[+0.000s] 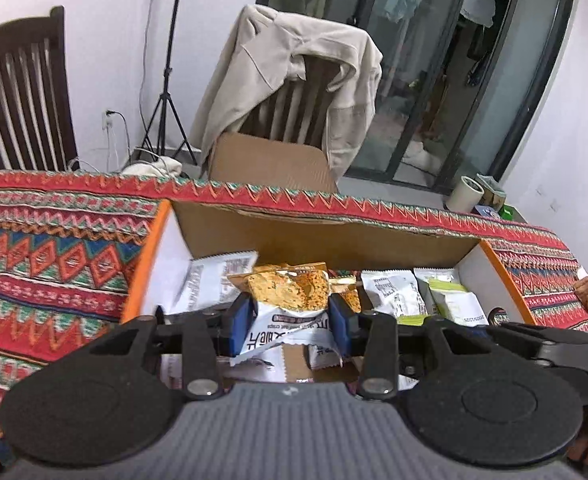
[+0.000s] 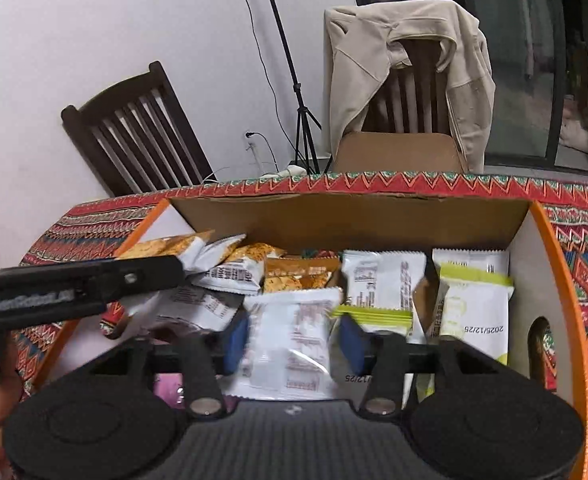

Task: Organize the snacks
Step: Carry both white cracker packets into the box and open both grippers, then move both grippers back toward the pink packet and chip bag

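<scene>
An open cardboard box (image 1: 326, 236) with orange edges sits on the patterned tablecloth and holds several snack packets. My left gripper (image 1: 289, 320) is shut on an orange-and-white crisp packet (image 1: 289, 292), held over the box's left half. My right gripper (image 2: 294, 338) is shut on a white snack packet (image 2: 294, 332) over the box's middle (image 2: 350, 220). White and green packets (image 2: 474, 308) stand in the box's right part; orange crisp packets (image 2: 294, 276) lie left and centre. The left gripper's black body (image 2: 73, 284) crosses the right wrist view.
A chair draped with a beige jacket (image 1: 294, 76) stands behind the table, a cardboard flap (image 1: 269, 164) in front of it. A dark wooden chair (image 1: 21, 96) and a tripod (image 1: 165, 112) stand left. A tape roll (image 1: 466, 194) sits at the table's far right.
</scene>
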### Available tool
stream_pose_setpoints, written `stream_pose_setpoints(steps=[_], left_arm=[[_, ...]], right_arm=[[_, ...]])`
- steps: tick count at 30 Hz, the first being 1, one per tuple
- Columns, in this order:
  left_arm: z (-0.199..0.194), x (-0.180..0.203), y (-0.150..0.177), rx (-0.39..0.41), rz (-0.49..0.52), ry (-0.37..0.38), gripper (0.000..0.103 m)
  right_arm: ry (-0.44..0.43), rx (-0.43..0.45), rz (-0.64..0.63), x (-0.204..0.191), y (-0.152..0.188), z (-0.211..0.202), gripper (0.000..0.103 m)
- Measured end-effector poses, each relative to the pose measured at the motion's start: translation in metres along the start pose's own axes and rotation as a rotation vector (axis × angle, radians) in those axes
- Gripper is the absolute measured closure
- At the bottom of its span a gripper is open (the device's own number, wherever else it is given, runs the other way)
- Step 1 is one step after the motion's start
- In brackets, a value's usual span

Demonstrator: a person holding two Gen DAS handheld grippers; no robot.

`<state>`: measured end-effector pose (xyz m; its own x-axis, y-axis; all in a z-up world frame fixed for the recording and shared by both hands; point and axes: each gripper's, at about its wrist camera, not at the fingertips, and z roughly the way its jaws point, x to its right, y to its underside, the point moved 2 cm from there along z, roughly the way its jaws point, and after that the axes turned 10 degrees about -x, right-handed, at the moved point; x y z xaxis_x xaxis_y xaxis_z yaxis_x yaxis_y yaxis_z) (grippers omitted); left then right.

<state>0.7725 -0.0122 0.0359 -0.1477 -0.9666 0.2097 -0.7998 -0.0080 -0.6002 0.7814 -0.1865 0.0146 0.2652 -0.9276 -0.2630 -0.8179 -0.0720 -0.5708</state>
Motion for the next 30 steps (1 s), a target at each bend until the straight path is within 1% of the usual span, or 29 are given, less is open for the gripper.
stream_pose_setpoints(steps=[4,6,7,10,11,14,17,19,21,23,25,27,30], left_arm=[[0.011,0.009,0.004,-0.025,0.022,0.011,0.06],[0.011,0.015,0.009,-0.028,0.033,0.018,0.046],[0.009,0.016,0.01,-0.023,0.037,0.018,0.046],[-0.002,0.02,0.016,-0.022,0.062,0.014,0.044],[-0.01,0.021,0.018,-0.016,0.064,0.009,0.039],[-0.04,0.02,0.027,0.009,0.079,-0.015,0.037],[-0.081,0.019,0.047,0.045,0.097,-0.024,0.028],[-0.11,0.019,0.066,0.073,0.112,-0.035,0.027],[-0.139,0.02,0.089,0.1,0.124,-0.032,0.021],[-0.165,0.021,0.112,0.122,0.139,-0.037,0.02],[-0.189,0.025,0.139,0.145,0.161,-0.044,0.019],[-0.212,0.029,0.17,0.179,0.181,-0.056,0.015],[-0.24,0.032,0.219,0.234,0.185,-0.08,0.011]], right_arm=[[0.025,0.044,-0.01,0.006,0.009,-0.017,0.04],[0.032,0.073,-0.015,0.013,0.012,-0.033,0.037],[0.036,0.09,-0.019,0.016,0.014,-0.042,0.033],[0.06,0.125,-0.036,0.024,0.022,-0.069,0.029],[0.069,0.133,-0.046,0.024,0.026,-0.08,0.029],[0.086,0.159,-0.078,0.025,0.039,-0.112,0.027],[0.085,0.19,-0.109,0.021,0.053,-0.147,0.025],[0.084,0.213,-0.139,0.014,0.066,-0.171,0.019],[0.083,0.236,-0.166,0.008,0.082,-0.194,0.017],[0.078,0.254,-0.198,0.0,0.103,-0.216,0.017],[0.078,0.271,-0.228,-0.007,0.126,-0.235,0.016],[0.084,0.285,-0.257,-0.014,0.148,-0.25,0.015],[0.095,0.301,-0.284,-0.022,0.184,-0.267,0.014]])
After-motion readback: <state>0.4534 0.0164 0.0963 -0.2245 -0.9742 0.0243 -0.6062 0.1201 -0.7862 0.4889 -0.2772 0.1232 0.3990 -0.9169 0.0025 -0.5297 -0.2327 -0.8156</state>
